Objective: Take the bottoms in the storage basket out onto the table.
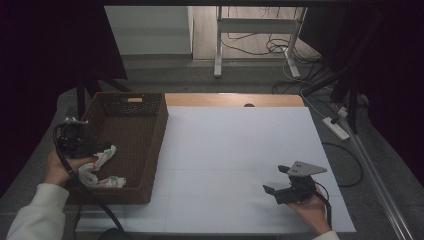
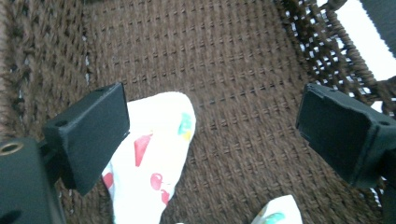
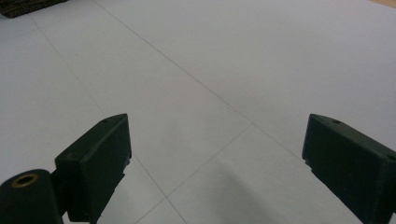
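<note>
A white cloth (image 1: 101, 170) with small coloured prints lies crumpled in the near left part of a brown woven basket (image 1: 150, 145). My left gripper (image 1: 97, 148) hangs over the basket's left side, open, just above the cloth. In the left gripper view the cloth (image 2: 154, 158) sits partly behind the left jaw, with bare basket weave (image 2: 243, 84) between the jaws. My right gripper (image 1: 278, 179) stands open over the white table sheet (image 1: 230, 150) at the near right. Nothing lies between its jaws in the right gripper view, just the white sheet (image 3: 215, 93).
The basket stands on the table's left side, its far wall with a handle cut-out (image 1: 134, 100). A strip of wooden tabletop (image 1: 235, 99) shows behind the sheet. Beyond the table are a desk frame (image 1: 255, 30), floor cables and a power strip (image 1: 336, 127).
</note>
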Demonstrator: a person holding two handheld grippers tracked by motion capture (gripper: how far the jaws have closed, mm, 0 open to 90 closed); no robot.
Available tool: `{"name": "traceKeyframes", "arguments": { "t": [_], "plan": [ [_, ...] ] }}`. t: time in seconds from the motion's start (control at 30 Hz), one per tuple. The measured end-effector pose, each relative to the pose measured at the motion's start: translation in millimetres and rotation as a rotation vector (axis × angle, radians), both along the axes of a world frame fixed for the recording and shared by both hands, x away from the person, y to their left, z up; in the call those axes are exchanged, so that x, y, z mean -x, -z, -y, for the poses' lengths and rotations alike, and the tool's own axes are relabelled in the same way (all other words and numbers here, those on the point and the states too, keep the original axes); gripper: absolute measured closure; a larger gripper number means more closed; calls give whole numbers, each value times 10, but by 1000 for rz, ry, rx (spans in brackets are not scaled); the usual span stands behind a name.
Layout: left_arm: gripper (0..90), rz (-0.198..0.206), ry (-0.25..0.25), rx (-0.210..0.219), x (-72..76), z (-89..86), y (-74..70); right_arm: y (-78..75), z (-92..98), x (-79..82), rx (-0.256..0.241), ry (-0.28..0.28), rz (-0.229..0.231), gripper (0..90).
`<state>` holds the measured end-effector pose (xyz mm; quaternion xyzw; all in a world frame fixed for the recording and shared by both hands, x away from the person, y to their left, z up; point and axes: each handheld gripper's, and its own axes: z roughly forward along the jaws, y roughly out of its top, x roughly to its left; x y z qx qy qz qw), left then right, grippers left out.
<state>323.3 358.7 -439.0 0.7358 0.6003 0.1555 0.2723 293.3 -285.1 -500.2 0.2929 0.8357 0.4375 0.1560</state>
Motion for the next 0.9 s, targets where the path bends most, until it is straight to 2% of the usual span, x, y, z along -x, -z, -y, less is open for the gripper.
{"name": "traceKeyframes", "arguments": {
  "t": [0.2, 0.6, 0.8, 0.9],
  "plan": [
    [89, -30, -30, 0, -53, -48, 65, 3, -2, 0, 2, -1, -2, 81],
    [89, -79, -58, -6, -146, -71, 159, 7, -6, -1, 7, -4, -4, 81],
    [89, -110, -61, -32, -190, -66, 190, 7, -7, 0, 7, -4, -4, 81],
    [92, -103, -64, -47, -200, -49, 191, 7, -8, 0, 8, -4, -4, 81]
  ]
}}
